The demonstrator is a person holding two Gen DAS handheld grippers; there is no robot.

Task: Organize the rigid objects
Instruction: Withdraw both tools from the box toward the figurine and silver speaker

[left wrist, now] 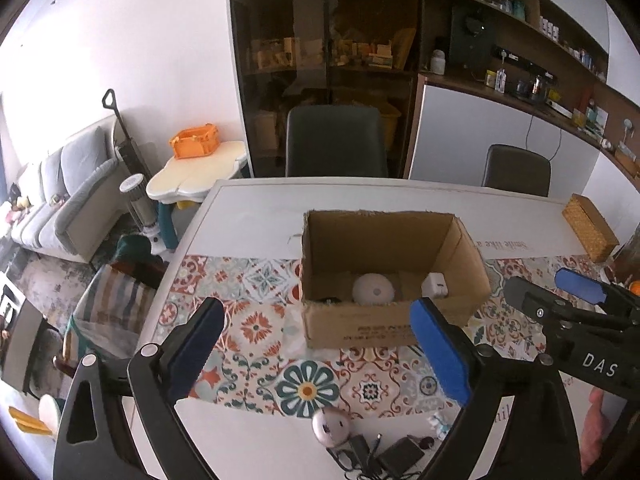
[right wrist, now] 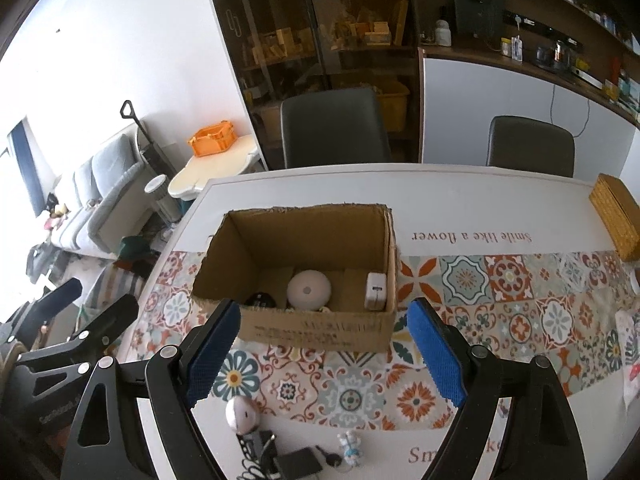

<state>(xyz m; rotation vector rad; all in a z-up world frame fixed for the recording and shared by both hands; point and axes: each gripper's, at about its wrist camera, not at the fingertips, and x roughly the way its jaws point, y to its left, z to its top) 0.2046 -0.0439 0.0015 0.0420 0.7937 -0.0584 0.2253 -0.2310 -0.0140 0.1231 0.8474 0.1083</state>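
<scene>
An open cardboard box (left wrist: 384, 320) (right wrist: 316, 330) stands on the patterned table runner. Inside lie a white round device (left wrist: 374, 289) (right wrist: 309, 290), a white charger cube (left wrist: 435, 285) (right wrist: 376, 291) and a black object (right wrist: 260, 300). Near the table's front edge lie a small silver round gadget (left wrist: 331, 426) (right wrist: 241, 414), a black adapter with cable (left wrist: 400, 458) (right wrist: 298, 466) and a small white-blue figurine (left wrist: 440, 426) (right wrist: 351, 449). My left gripper (left wrist: 320, 354) is open and empty above these. My right gripper (right wrist: 324, 356) is open and empty too; it also shows in the left wrist view (left wrist: 560, 296).
A woven box (left wrist: 590, 227) (right wrist: 618, 216) sits at the table's far right. Two dark chairs (left wrist: 336, 140) (right wrist: 530, 142) stand behind the table. A cabinet and shelves are beyond. A sofa and a small table with an orange crate (left wrist: 195, 142) are at the left.
</scene>
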